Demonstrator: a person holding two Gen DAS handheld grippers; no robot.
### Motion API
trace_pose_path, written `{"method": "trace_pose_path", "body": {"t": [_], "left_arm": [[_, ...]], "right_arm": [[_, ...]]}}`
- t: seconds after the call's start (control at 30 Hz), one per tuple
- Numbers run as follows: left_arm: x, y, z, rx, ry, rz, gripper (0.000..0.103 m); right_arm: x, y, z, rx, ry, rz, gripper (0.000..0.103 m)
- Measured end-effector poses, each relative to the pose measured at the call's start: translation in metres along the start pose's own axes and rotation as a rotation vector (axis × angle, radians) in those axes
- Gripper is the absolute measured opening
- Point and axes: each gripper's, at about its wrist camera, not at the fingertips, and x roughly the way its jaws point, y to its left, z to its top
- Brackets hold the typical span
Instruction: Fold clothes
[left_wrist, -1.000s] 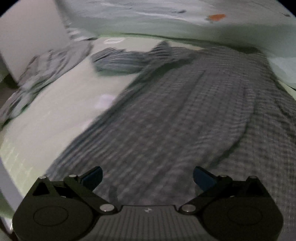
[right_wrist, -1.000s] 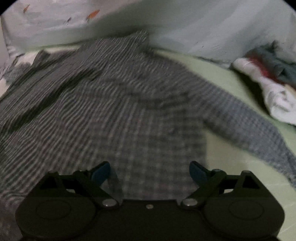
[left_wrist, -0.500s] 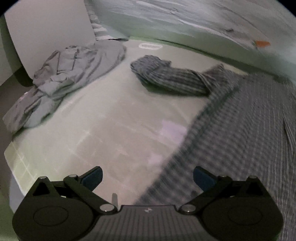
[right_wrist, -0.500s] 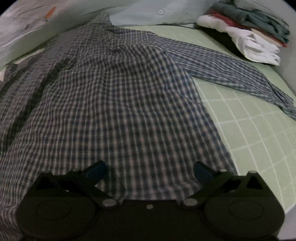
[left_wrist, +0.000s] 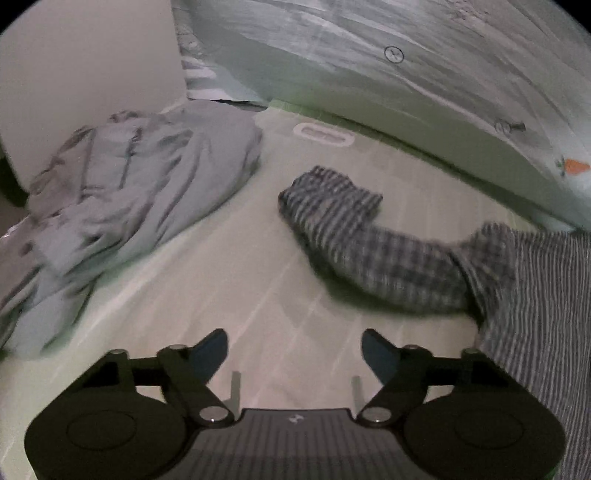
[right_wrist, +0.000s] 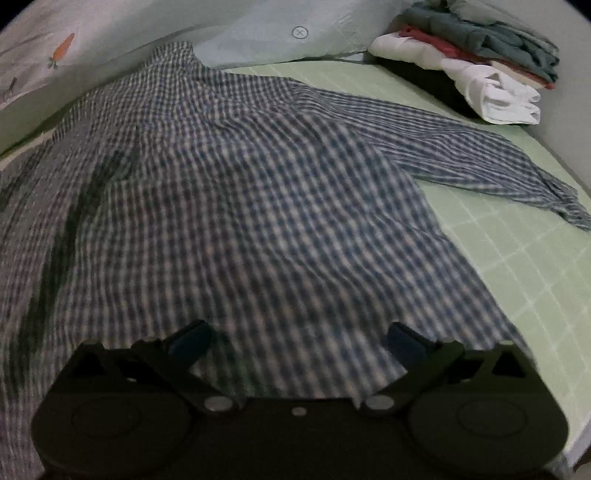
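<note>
A blue-and-white checked shirt (right_wrist: 236, 206) lies spread over the pale green gridded mat (right_wrist: 517, 266), its collar end toward the light bedding (right_wrist: 110, 33) at the far side and one sleeve (right_wrist: 480, 162) stretched out toward a stack of folded clothes (right_wrist: 480, 62) in the far corner. The right gripper (right_wrist: 297, 339) hovers low over the shirt's near hem with its jaws spread wide and nothing between the pads. Only the left wrist view shows the other side: the shirt's second sleeve (left_wrist: 369, 240) lies bunched and bent on the mat, and a crumpled grey garment (left_wrist: 122, 199) is heaped by a white panel (left_wrist: 85, 62) — well apart from that sleeve, with bare mat between. The left gripper (left_wrist: 294, 350) hangs over this bare mat; its jaws have just been closing a little yet stand apart, empty. A second ago it looked down on the shirt's body — now the fabric sits at the view's right edge. The right view has sharpened from blur, and the folded stack shows more fully.
</note>
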Motion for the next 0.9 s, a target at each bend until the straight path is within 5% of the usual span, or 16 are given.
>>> {"method": "trace_pose_path", "body": {"t": [0.33, 0.4, 0.43, 0.47, 0.7, 0.9], "left_arm": [[0.052, -0.004, 0.041, -0.083, -0.002, -0.105, 0.069], [0.056, -0.006, 0.040, -0.073, 0.002, -0.107, 0.040], [0.056, -0.005, 0.038, -0.083, 0.007, -0.102, 0.009], [0.056, -0.004, 0.036, -0.094, 0.012, -0.097, 0.002], [0.007, 0.012, 0.016, -0.075, -0.070, -0.069, 0.001], [-0.011, 0.025, -0.031, -0.043, 0.060, -0.037, 0.014]], "right_arm": [[0.006, 0.006, 0.008, 0.017, 0.009, 0.004, 0.103], [0.006, 0.007, 0.008, 0.011, 0.005, 0.006, 0.103], [0.007, 0.007, 0.008, 0.008, 0.003, 0.009, 0.103], [0.007, 0.007, 0.008, 0.005, 0.001, 0.011, 0.103], [0.006, 0.006, 0.005, -0.011, -0.029, 0.025, 0.103], [0.005, 0.005, 0.000, -0.014, -0.069, 0.030, 0.103]]}}
